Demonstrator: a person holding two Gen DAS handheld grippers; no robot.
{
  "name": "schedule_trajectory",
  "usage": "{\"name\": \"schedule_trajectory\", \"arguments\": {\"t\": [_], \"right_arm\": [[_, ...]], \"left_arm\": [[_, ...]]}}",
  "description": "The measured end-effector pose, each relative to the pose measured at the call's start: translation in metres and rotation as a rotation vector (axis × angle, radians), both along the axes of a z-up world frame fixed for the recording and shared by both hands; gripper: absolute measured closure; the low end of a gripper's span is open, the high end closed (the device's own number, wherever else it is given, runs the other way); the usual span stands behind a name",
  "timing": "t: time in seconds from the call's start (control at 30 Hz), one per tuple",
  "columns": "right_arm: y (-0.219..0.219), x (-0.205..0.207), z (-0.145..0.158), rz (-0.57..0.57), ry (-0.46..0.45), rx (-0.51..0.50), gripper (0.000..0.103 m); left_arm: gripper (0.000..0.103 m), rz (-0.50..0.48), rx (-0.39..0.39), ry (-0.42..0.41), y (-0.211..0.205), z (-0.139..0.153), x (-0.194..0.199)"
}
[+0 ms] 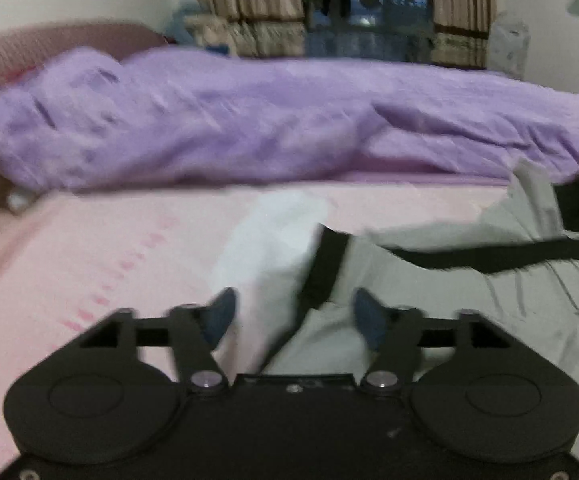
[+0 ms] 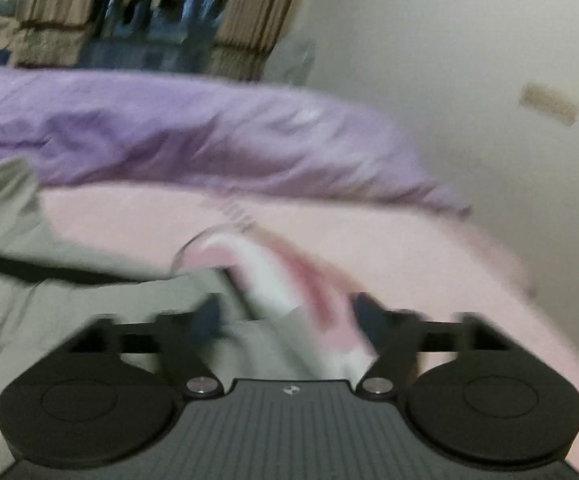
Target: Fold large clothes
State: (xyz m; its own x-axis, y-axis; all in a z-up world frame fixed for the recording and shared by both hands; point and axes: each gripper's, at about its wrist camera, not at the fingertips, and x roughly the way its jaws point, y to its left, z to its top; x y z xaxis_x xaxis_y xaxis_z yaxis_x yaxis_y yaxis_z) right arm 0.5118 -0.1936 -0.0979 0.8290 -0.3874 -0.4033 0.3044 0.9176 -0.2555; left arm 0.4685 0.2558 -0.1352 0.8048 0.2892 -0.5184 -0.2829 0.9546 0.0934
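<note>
grey garment [image 1: 429, 280] on pink sheet [image 1: 89, 260], left gripper [image 1: 294, 316] jaws wide apart over it, gripping nothing, right gripper [image 2: 285, 316] likewise spread, purple duvet [image 1: 249, 120] behind

The garment [image 1: 429, 280] is pale grey-green crossed by black bands, with a white patch at its left edge, and in the right wrist view its lining [image 2: 289, 276] shows pink and white. It lies on a pale pink bed sheet [image 1: 89, 248] marked with a dotted line of darker pink, beneath a lilac-purple duvet [image 1: 229, 120]. The curtains [image 1: 245, 0] are beige with a patterned band, the headboard [image 1: 29, 52] is dusty pink, and both tongs [image 1: 293, 316] are black with dark blue pads [image 1: 219, 316].
</note>
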Motion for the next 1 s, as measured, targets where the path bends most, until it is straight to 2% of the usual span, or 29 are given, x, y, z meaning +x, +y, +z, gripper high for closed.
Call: {"name": "schedule_trajectory", "arguments": {"t": [0.03,0.1,0.13,0.17,0.23,0.3,0.4,0.47,0.53,0.6,0.63,0.7,0.77,0.83,0.9,1.0], "right_arm": [[-0.004,-0.006,0.006,0.009,-0.026,-0.019,0.014],[-0.013,-0.016,0.021,-0.084,-0.074,-0.070,0.036],[-0.018,-0.023,0.032,-0.107,-0.100,-0.059,0.036],[-0.023,-0.032,0.044,-0.077,-0.124,-0.011,0.036],[-0.029,-0.056,0.069,0.048,-0.176,0.134,0.039],[-0.020,-0.078,0.084,0.142,-0.219,0.231,0.039],[0.011,-0.103,0.081,0.291,-0.233,0.407,0.038],[0.043,-0.109,0.064,0.409,-0.178,0.482,0.039],[0.080,-0.110,0.046,0.489,-0.088,0.399,0.043],[0.106,-0.117,0.028,0.495,-0.051,0.317,0.043],[0.111,-0.119,0.022,0.518,-0.030,0.328,0.043],[0.118,-0.112,0.008,0.540,0.034,0.343,0.043],[0.118,-0.108,-0.004,0.516,0.071,0.336,0.043],[0.114,-0.108,-0.012,0.501,0.095,0.332,0.050],[0.106,-0.117,-0.012,0.500,0.085,0.293,0.052],[0.075,-0.125,-0.013,0.410,0.056,0.202,0.052]], "left_arm": [[0.023,0.028,0.030,-0.023,0.001,0.008,-0.006],[0.020,0.064,0.037,-0.065,0.006,0.028,-0.017],[0.018,0.067,0.017,-0.073,0.008,0.037,-0.023],[0.017,0.062,-0.018,-0.092,0.008,0.048,-0.032],[0.005,0.053,-0.059,-0.130,0.005,0.065,-0.049],[0.000,0.034,-0.098,-0.182,-0.009,0.076,-0.069],[0.000,-0.017,-0.138,-0.210,-0.044,0.078,-0.081],[0.000,-0.024,-0.160,-0.209,-0.067,0.067,-0.087],[0.001,-0.002,-0.182,-0.187,-0.080,0.048,-0.094],[0.001,-0.013,-0.208,-0.159,-0.082,0.029,-0.094],[0.001,-0.035,-0.203,-0.128,-0.085,0.018,-0.090],[0.000,-0.053,-0.142,-0.069,-0.091,0.003,-0.082],[0.000,-0.026,-0.103,-0.030,-0.087,-0.015,-0.071],[0.000,-0.008,-0.120,-0.013,-0.082,-0.026,-0.067],[0.000,-0.018,-0.088,-0.012,-0.081,-0.028,-0.067],[0.000,-0.002,-0.019,-0.019,-0.071,-0.029,-0.068]]}}
